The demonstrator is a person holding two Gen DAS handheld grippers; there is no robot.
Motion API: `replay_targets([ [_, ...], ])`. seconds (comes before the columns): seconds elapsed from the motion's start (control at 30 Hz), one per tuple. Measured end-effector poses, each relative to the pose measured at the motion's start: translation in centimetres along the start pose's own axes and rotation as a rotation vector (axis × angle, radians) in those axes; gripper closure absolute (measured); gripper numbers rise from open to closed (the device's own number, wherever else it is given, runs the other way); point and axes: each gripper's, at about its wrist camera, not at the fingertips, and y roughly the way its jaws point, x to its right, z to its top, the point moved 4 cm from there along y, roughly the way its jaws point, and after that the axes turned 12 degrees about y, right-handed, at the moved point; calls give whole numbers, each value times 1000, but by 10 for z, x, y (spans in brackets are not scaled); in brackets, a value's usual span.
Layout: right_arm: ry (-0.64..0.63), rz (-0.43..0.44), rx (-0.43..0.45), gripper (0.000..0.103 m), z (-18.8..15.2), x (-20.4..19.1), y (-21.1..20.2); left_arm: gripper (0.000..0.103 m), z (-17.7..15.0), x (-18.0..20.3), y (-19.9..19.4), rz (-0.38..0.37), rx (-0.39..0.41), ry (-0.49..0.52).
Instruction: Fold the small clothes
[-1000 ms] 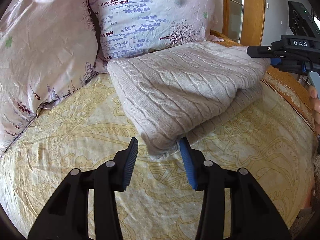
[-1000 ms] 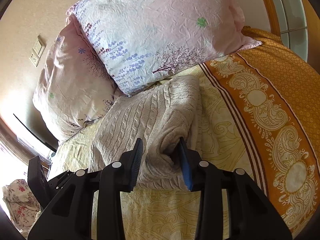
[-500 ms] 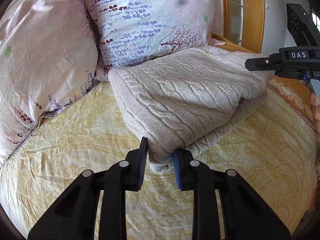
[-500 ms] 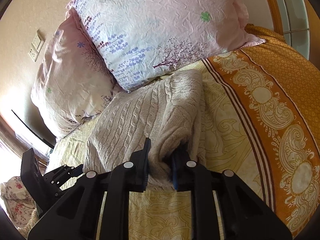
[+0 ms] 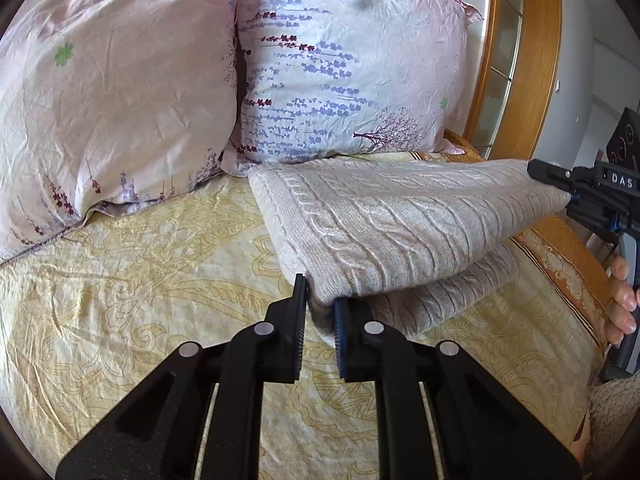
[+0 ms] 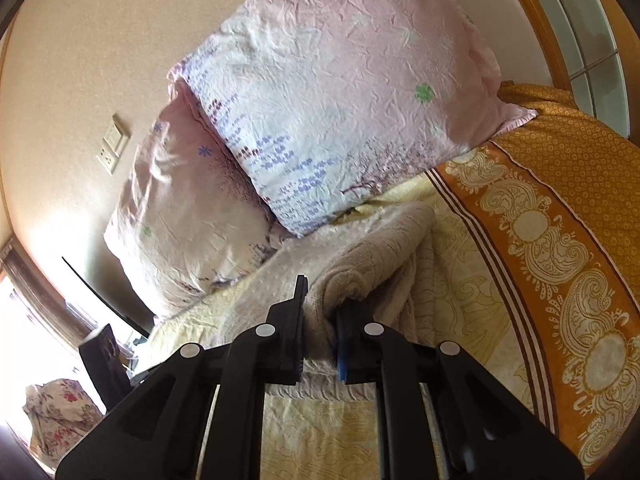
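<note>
1. Left gripper (image 5: 320,304) is closing, its narrow jaws pinching a corner of the cable-knit sweater (image 5: 400,232).
2. The sweater is lying folded on the bedspread (image 5: 120,300), below the pillows (image 5: 340,64).
3. Right gripper (image 6: 320,312) is pinching the opposite corner near the bedspread's orange border.

— From my remote seat this reads as a bedroom in someone's home. What tells you the same?

— I see a made bed: a pale yellow bedspread (image 5: 120,320) with a paisley pattern, and along its edge an orange patterned border (image 6: 560,240).

— And two pillows (image 5: 340,72) in crinkled pink cases printed with lavender sprigs and small trees, leaning at the head of the bed.

— Behind them I see a plain cream wall with a switch and socket plate (image 6: 114,148).

— On my side there's a wooden door frame (image 5: 540,60) with glass panes next to the bed. A floral bundle of fabric (image 6: 60,412) lies low near a bright window.
</note>
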Motion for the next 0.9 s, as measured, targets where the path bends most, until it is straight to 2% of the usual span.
replay_targets([
  [0.13, 51, -117, -114, 91, -20, 28, 19, 91, -13, -5, 9, -43, -50, -68],
  [0.23, 85, -147, -183, 91, -34, 42, 29, 89, -20, -6, 14, -50, -79, -98],
  [0.47, 90, -148, -203, 91, -39, 47, 31, 83, -29, -11, 22, -42, -142, -128],
  [0.57, 96, -133, -213, 90, -37, 46, 24, 74, -33, -15, 14, -54, -144, -139],
  [0.6, 98, -127, -214, 90, -35, 45, 21, 66, -34, -17, 9, -50, -144, -137],
  [0.63, 96, -127, -206, 88, -31, 45, 15, 58, -36, -20, 3, -43, -142, -136],
  [0.7, 78, -157, -159, 68, -19, 45, 3, 51, -38, -29, -10, -6, -139, -136],
  [0.8, 97, -169, -109, 63, 4, 50, -5, 50, -31, -47, -28, 89, -98, -151],
  [0.87, 134, -149, -111, 61, 19, 53, 0, 45, -15, -49, -35, 71, -39, -174],
  [0.9, 157, -140, -116, 55, 27, 55, 5, 38, -5, -45, -37, 51, -6, -178],
])
